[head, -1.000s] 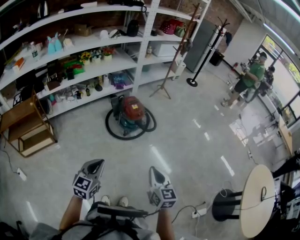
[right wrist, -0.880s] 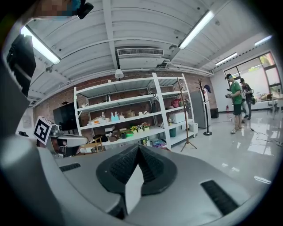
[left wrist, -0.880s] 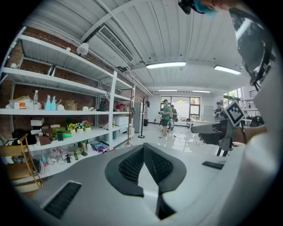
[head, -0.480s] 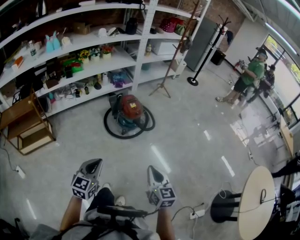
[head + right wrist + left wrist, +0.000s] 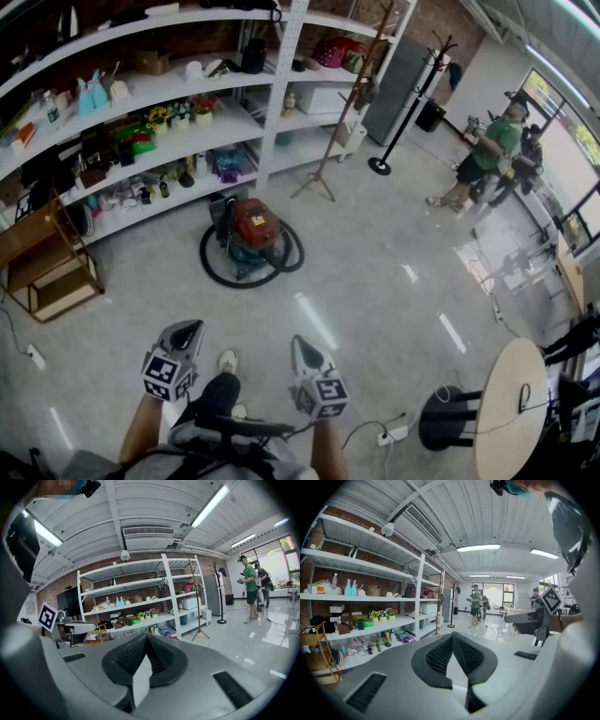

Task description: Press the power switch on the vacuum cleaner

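Note:
The vacuum cleaner (image 5: 253, 230), red on top with a teal base, stands on the floor inside a loop of black hose (image 5: 225, 274), just in front of the white shelving. It is several steps ahead of me. Low in the head view my left gripper (image 5: 189, 328) and right gripper (image 5: 300, 343) are held side by side, both pointing toward the vacuum and far short of it. In each gripper view the jaws meet at the tips with nothing between them: left gripper (image 5: 452, 635), right gripper (image 5: 146, 635). Neither gripper view shows the vacuum.
White shelving (image 5: 267, 122) full of small goods runs along the back. A wooden rack (image 5: 47, 262) stands at the left, a wooden tripod (image 5: 323, 173) and a black coat stand (image 5: 398, 122) behind the vacuum. People (image 5: 483, 155) stand far right. A round table (image 5: 511, 412) and floor cables (image 5: 394, 431) lie at my right.
I have stepped forward: the vacuum and shelves have slid down and left in the head view, and a shoe now shows ahead of me. Both grippers keep their pose and stay shut.

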